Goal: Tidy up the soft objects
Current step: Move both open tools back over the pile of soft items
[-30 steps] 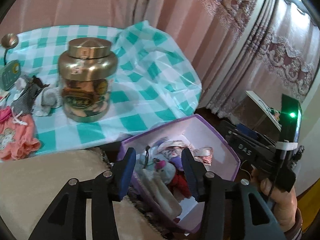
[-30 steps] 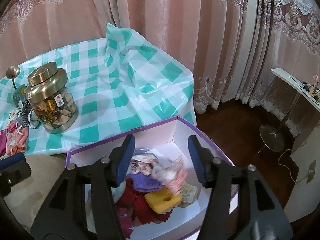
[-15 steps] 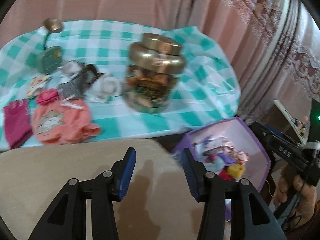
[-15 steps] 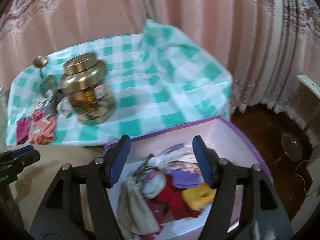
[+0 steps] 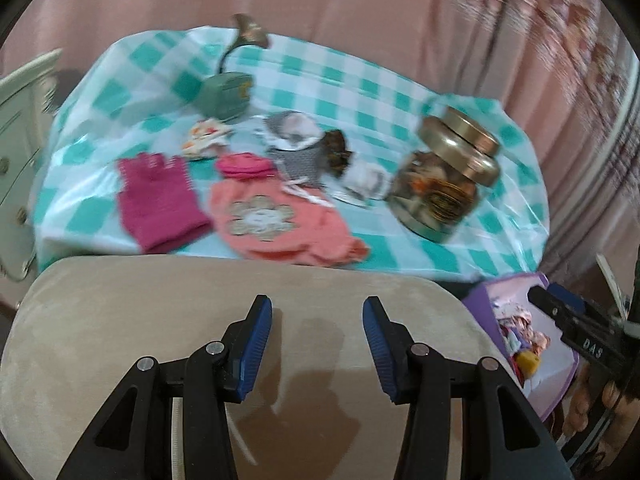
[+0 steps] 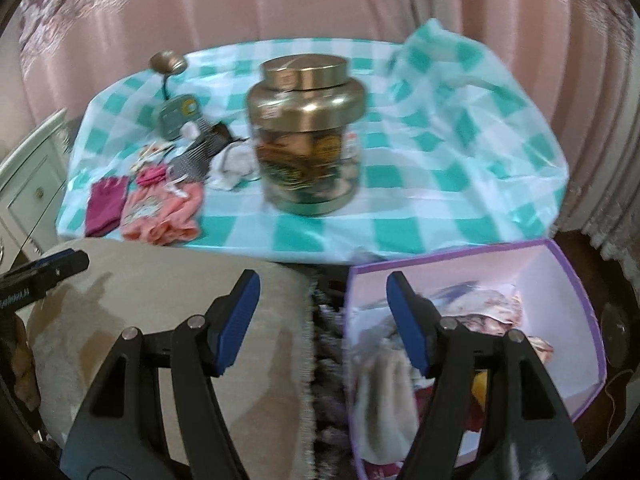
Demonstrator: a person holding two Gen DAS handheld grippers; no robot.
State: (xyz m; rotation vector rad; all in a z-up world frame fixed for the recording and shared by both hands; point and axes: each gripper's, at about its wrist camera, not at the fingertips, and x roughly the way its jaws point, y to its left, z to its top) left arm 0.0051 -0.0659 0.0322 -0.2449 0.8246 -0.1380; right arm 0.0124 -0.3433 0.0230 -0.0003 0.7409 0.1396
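Note:
Several small soft pieces lie on the checked tablecloth (image 5: 360,80): a magenta knit piece (image 5: 158,196), a salmon garment with a flower patch (image 5: 276,224), a pink item (image 5: 244,164), a grey checked garment (image 5: 298,152) and a white sock (image 5: 364,184). My left gripper (image 5: 317,320) hangs open and empty over a beige cushion (image 5: 160,320), short of the clothes. My right gripper (image 6: 322,292) is empty, its jaws opening wider, above the gap between the cushion and a purple box (image 6: 560,280). That box holds several soft things, among them a beige cloth (image 6: 384,400).
A gold-lidded glass jar (image 6: 306,136) stands mid-table, right of the clothes. A green desk lamp (image 5: 226,94) sits at the back. A white dresser (image 5: 16,120) is at the left, pink curtains behind, dark floor to the right of the box.
Both grippers have swung left, away from the box and toward the clothes on the table. The left one is now over the cushion. The right gripper's jaws stand wider.

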